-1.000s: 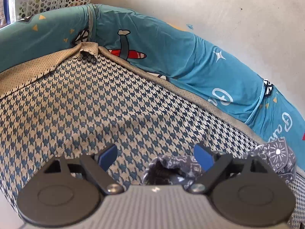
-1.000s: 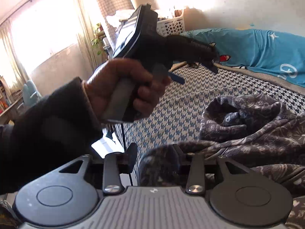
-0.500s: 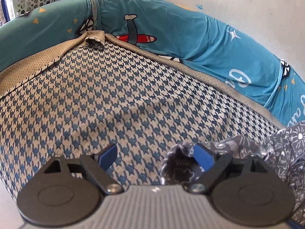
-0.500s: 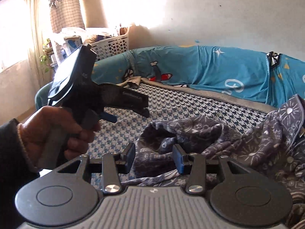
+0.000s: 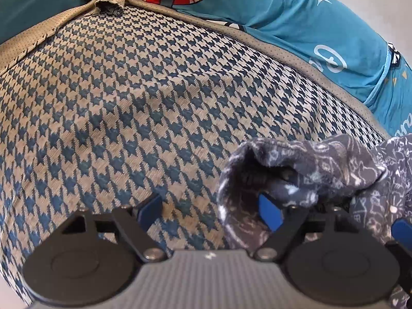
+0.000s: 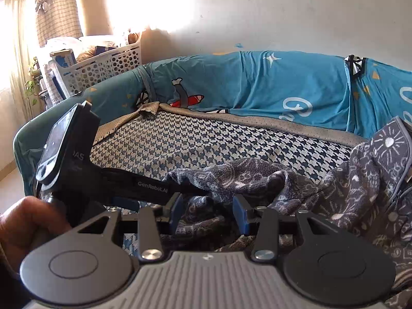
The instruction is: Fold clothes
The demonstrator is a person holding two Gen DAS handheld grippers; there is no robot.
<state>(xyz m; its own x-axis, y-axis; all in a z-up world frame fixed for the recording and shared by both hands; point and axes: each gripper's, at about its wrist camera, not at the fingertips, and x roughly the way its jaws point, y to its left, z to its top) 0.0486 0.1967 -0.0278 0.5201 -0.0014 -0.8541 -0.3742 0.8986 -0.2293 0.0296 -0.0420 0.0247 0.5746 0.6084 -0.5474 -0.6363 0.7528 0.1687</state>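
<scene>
Left gripper (image 5: 209,207), jaws closing, only its right pad inside the grey patterned garment's (image 5: 303,164) cuff; the sleeve may slip free. Right gripper (image 6: 207,212) part-open over the fabric; whether it grips, I cannot tell.

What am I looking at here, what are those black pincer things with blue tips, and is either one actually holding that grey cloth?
There is no robot: a person carries two hand-held pincer tools, each with a camera looking along its fingers. One picture comes from the left gripper, the other from the right gripper, which also sees the left tool and the hand holding it. Below lies a houndstooth-patterned cushion edged by a teal cover; a white basket stands behind. A crumpled grey patterned garment lies on the cushion. The left jaws are closing, one blue pad inside a fold of the garment, not yet pinching. The right jaws hang part open over the garment, gripping nothing that I can see.
</scene>
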